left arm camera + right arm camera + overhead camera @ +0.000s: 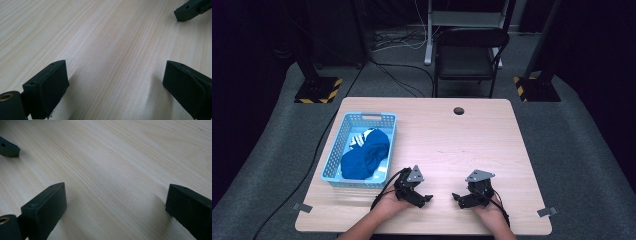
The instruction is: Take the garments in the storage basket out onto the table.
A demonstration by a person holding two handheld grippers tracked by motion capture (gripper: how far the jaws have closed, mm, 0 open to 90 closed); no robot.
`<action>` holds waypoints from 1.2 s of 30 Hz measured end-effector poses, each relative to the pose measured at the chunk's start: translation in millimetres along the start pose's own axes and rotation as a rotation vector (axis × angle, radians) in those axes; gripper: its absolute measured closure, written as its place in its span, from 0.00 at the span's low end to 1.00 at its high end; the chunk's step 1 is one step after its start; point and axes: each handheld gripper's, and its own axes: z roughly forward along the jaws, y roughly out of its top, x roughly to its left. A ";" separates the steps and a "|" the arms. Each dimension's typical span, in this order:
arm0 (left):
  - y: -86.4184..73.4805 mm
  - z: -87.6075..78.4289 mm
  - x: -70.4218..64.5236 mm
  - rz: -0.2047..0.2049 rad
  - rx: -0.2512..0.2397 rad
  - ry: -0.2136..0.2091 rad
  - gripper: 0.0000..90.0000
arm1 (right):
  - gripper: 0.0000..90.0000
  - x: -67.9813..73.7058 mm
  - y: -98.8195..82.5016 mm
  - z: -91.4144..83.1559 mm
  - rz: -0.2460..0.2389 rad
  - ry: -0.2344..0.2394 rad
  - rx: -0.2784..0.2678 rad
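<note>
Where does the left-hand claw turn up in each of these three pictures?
High view: the left gripper rests low, left of centre, on the table.
Left gripper view: its own jaws rise from the bottom corners, wide apart.
Right gripper view: one jaw tip, upper left edge.
Shared landmark: the pale wood grain.

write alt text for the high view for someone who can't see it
A person's two hands rest at the near edge of a light wooden table, each holding a black tool with open jaws: the left tool and the right tool point toward each other. On the table's left, a light blue basket holds blue cloth.
</note>
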 end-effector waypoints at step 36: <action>16.1 -23.5 -7.8 0.008 -0.065 -0.024 0.09 | 0.03 0.0 0.1 0.1 -0.001 0.001 0.000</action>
